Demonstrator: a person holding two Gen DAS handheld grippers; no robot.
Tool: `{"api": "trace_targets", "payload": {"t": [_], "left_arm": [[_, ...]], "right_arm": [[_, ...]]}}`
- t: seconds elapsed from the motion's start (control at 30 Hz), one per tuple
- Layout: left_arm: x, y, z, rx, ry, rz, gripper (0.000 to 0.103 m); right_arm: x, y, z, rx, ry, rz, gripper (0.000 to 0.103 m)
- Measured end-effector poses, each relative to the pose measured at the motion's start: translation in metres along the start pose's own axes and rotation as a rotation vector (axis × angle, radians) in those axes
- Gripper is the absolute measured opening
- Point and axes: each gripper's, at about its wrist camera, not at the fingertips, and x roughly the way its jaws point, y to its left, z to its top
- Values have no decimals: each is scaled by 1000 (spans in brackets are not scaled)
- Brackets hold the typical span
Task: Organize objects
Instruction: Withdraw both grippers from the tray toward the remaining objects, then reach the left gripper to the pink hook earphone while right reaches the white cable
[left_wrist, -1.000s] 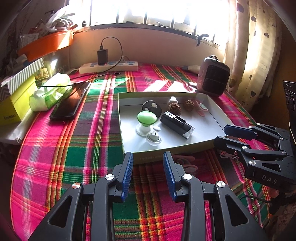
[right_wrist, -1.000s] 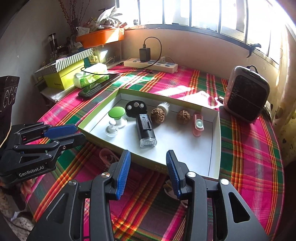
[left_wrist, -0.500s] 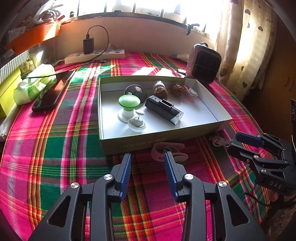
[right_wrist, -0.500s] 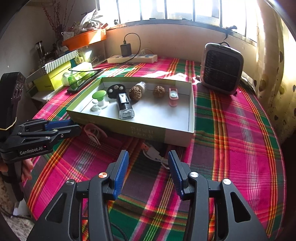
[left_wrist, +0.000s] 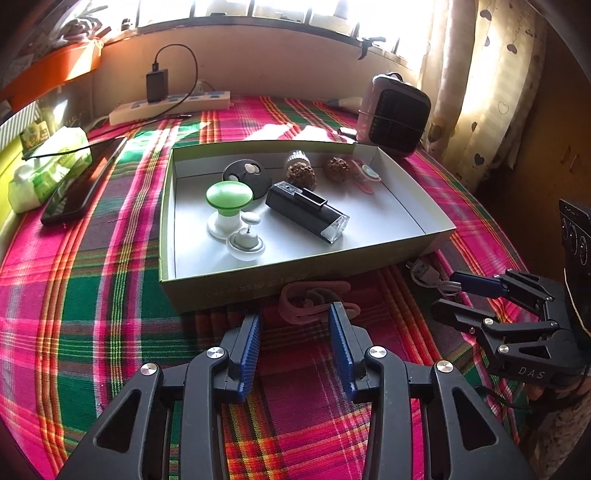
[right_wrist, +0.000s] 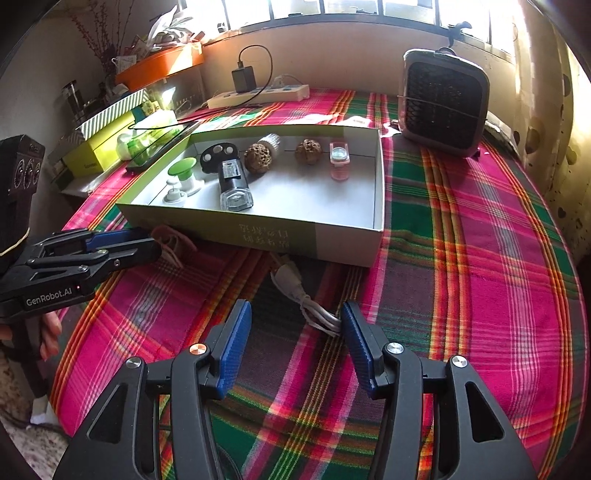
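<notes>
Looking along the left tool (left_wrist: 294, 332), its jaws are now wider than a second ago and hold nothing; it has come lower, and the pink strap (left_wrist: 314, 301) lies on the bench just ahead of its tips, against the box (left_wrist: 295, 275). From the right wrist, the right tool (right_wrist: 295, 325) has also spread open and come nearer; the white cable (right_wrist: 301, 293) lies between its tips, not pinched. Both pickups look prepared.
</notes>
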Motion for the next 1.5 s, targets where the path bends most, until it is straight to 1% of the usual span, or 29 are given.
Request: {"api": "trace_targets", "payload": {"t": [0.13,0.23,0.3,0.43,0.53,0.67,0.87,0.97,1.27,1.4,1.5], "left_arm": [[1,-5,-2,13,10,-24,35],[1,-10,-4,35,16,-47,35],[0,-10,-4,43,5,-29,35],[1,-4,0,37,0,-10,35],[0,-4,2,53,-14,0,35],[4,-8,6,73,-24,-13,38],[6,-14,7,87,-14,-38,38],[5,-18,4,86,-1,-69,38],[0,-33,-7,142,29,-115,38],[4,-32,-4,153,27,-62,38],[4,-31,-1,150,22,-56,38]], "right_arm": [[-2,6,-2,-35,8,19,52],[-3,6,-1,-41,4,1,52],[-2,4,1,-36,4,-13,52],[2,5,2,-40,11,-7,52],[5,8,3,-48,14,-5,52],[7,11,4,-54,14,-1,52],[8,12,5,-65,16,-5,52],[8,13,5,-68,18,-11,52],[8,11,4,-73,17,-16,52],[9,14,4,-86,18,-34,52],[9,13,5,-83,18,-37,52]]}}
